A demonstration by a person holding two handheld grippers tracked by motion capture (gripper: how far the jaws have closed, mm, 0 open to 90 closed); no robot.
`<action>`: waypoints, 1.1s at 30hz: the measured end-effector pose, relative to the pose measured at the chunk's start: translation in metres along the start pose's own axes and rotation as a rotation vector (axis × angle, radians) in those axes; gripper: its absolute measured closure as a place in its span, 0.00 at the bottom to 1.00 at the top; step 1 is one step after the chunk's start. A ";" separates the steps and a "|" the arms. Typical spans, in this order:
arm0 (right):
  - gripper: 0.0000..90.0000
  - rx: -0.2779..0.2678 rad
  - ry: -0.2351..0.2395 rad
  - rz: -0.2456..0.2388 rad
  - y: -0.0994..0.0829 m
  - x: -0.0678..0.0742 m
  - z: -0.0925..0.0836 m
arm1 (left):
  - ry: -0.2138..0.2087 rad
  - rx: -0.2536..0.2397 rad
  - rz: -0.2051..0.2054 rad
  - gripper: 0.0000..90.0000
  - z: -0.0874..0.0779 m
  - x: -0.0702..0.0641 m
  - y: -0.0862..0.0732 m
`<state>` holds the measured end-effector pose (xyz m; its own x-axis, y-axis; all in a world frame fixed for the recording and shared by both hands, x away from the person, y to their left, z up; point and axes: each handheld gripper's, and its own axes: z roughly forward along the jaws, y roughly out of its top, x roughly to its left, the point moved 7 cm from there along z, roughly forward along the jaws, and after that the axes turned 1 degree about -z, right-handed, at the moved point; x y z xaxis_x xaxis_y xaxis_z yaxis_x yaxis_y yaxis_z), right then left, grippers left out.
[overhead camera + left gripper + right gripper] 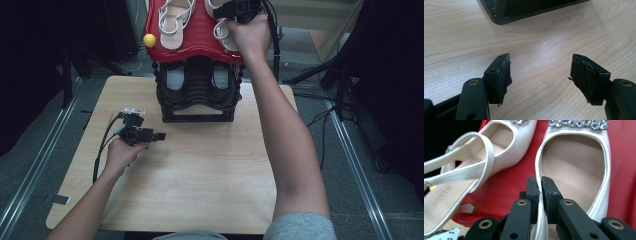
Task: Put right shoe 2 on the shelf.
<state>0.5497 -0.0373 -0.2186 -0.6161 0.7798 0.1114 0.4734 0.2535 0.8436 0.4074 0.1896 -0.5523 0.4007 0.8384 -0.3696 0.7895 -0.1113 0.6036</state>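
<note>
My right hand-held gripper [541, 185] is up on the red tray [197, 30] that tops the black rack [197, 95] at the far edge of the table [200, 180]. Its jaws are pinched together on the side rim of the right shoe [576, 157], a white one with a tan insole and a glittering strip across the front. The left shoe [474, 165], same make with crossing straps, lies just beside it on the tray. From the high view I see a yellow ball [149, 40] at the tray's left edge.

My left hand-held gripper [540, 75] sits low over bare table, jaws spread wide with nothing between them, its frayed pads [504, 75] facing each other. The rack's base [524, 10] is near, ahead of it
</note>
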 end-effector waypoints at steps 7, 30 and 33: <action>0.87 -0.031 0.013 0.029 0.006 0.002 -0.008 | 0.000 0.007 0.004 0.37 0.000 0.000 -0.001; 0.85 -0.113 -0.007 0.113 0.000 -0.038 -0.053 | 0.006 0.007 0.005 0.37 0.001 0.000 -0.001; 0.85 -0.114 -0.015 0.119 -0.007 -0.045 -0.057 | 0.007 0.006 0.005 0.37 0.000 0.000 -0.001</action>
<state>0.5379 -0.1070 -0.1996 -0.5500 0.8090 0.2073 0.4673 0.0925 0.8792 0.4070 0.1895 -0.5531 0.4014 0.8413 -0.3621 0.7905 -0.1185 0.6009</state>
